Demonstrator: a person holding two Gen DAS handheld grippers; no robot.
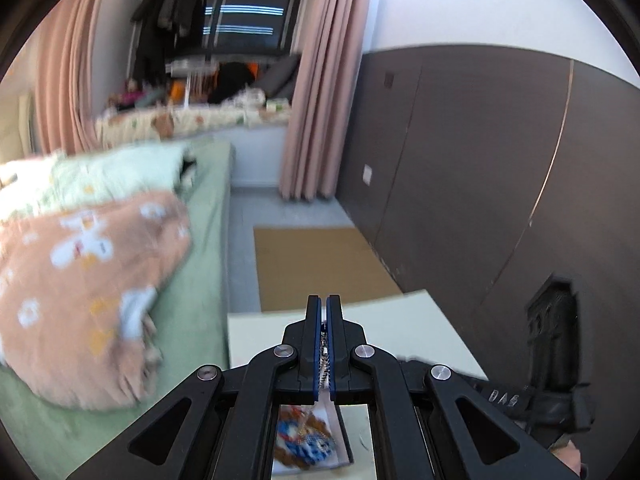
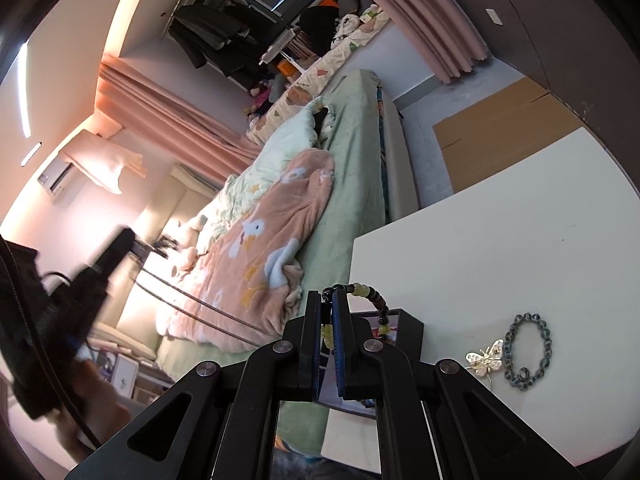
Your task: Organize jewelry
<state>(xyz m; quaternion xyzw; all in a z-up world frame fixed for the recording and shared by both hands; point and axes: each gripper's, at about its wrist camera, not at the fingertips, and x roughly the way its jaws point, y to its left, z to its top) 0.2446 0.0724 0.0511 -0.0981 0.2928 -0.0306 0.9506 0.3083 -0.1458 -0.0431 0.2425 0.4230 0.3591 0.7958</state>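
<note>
Pink curtains (image 1: 320, 92) are framing a dark window at 12 o'clock in the left wrist view, beside a green bed (image 1: 200, 264) carrying a peach duck-print blanket (image 1: 84, 292). Low in that view, the left tool (image 1: 324, 312) is clamping its blue pads nearly together on a thin silver chain (image 1: 325, 364), which is hanging down over a small dark tray (image 1: 346, 432) holding a blurred blue-and-brown beaded piece (image 1: 304, 444), above the white surface (image 1: 400, 328).

Only the right wrist view is showing the rest: the right tool (image 2: 327, 312) is gripping a dark-and-green beaded bracelet (image 2: 370, 294), its loop arcing toward 1 o'clock over a black box (image 2: 408, 326). At 4 o'clock, a blue bead bracelet (image 2: 547, 344) is lying on the white surface (image 2: 500, 240), touching a silver butterfly brooch (image 2: 486, 360). The other handheld device is showing blurred at 9 o'clock.
</note>
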